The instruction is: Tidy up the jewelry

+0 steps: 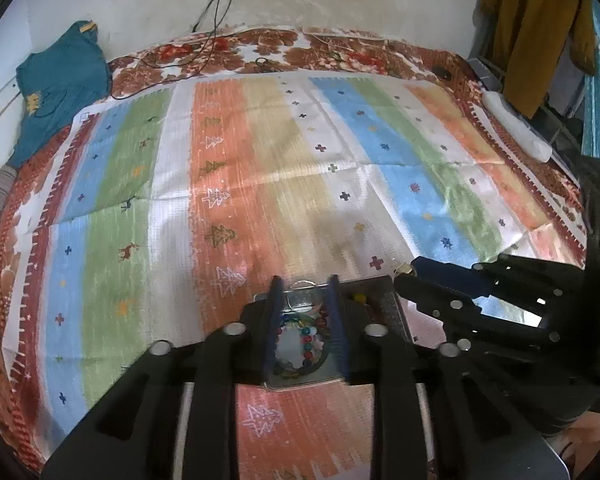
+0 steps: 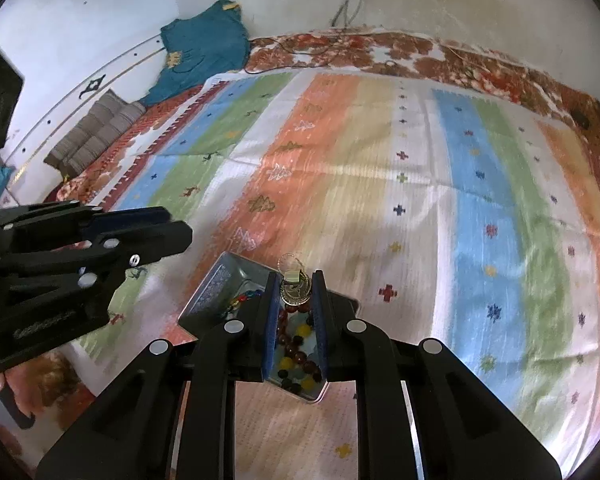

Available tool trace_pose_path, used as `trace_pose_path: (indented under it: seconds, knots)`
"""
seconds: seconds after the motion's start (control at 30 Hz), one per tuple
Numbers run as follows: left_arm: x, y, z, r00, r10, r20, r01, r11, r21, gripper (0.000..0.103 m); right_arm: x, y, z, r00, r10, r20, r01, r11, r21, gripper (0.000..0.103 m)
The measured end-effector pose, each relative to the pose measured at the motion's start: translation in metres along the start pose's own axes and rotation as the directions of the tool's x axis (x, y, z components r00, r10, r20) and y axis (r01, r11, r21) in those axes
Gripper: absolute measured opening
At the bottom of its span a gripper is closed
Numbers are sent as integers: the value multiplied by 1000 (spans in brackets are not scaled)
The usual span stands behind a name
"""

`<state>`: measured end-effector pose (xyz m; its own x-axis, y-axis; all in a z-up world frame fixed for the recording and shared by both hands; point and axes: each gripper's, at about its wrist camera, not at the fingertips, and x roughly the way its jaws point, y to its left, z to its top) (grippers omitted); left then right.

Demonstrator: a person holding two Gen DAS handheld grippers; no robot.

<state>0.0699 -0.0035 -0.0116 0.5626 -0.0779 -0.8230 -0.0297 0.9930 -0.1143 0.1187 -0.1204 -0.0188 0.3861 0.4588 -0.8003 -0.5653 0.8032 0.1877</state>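
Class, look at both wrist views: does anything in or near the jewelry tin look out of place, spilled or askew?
Nothing has spilled: the beads all lie inside the tin on the striped cloth. The one odd thing is a gold ring piece, pinched in the right gripper over the tin's far rim. The left gripper hovers over the tin, holding nothing.

1. Your left gripper [image 1: 303, 280] points forward, its fingers [image 1: 275, 300] parted with a gap between them
2. Your right gripper [image 2: 299, 276] has its fingers [image 2: 318, 292] pressed onto a gold piece
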Motion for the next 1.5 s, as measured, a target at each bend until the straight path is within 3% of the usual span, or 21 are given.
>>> trace_pose_path:
  seconds: [0.07, 0.1, 0.13, 0.37, 0.47, 0.8, 0.87, 0.93, 1.1, 1.37, 1.5]
  knots:
    - [-1, 0, -1, 1000, 4, -1, -4, 1000, -2, 33, -2, -2, -2, 1000, -1, 2, 1, 1000, 7, 30]
    - [-2, 0, -2, 1000, 4, 2, -4, 1000, -4, 33, -4, -2, -3, 1000, -5, 9, 5, 1000, 7, 42]
    - [-4, 1, -3, 1000, 4, 5, -4, 1000, -6, 35, -6, -3, -4, 1000, -9, 17, 9, 1000, 6, 46]
    - [-24, 6, -15, 998, 29, 63, -27, 999, -34, 45, -28, -2, -14, 997, -46, 66, 47, 999, -13, 49]
    - [-36, 8, -20, 996, 9, 90, -5, 999, -45, 56, -44, 2, -19, 993, -48, 110, 52, 998, -28, 56]
    - [-63, 5, -45, 989, 4, 149, 1, 999, -34, 77, -66, 5, -33, 985, -73, 157, 83, 995, -63, 70]
    - [-68, 6, -53, 988, 12, 155, -7, 999, -34, 78, -71, 4, -35, 984, -62, 168, 72, 996, -58, 72]
    - [-71, 8, -60, 987, 10, 158, -5, 999, -36, 86, -78, 3, -37, 981, -54, 185, 65, 996, -56, 78]
    - [-79, 10, -77, 984, 31, 173, -26, 999, -33, 96, -89, 2, -48, 977, -27, 213, 40, 997, -59, 89]
    - [-89, 0, -94, 971, 84, 226, -94, 995, 33, 97, -101, 9, -60, 968, -25, 248, 47, 995, -85, 95]
    - [-87, 0, -95, 970, 108, 215, -118, 992, 35, 97, -102, 10, -64, 969, -23, 248, 45, 995, -84, 96]
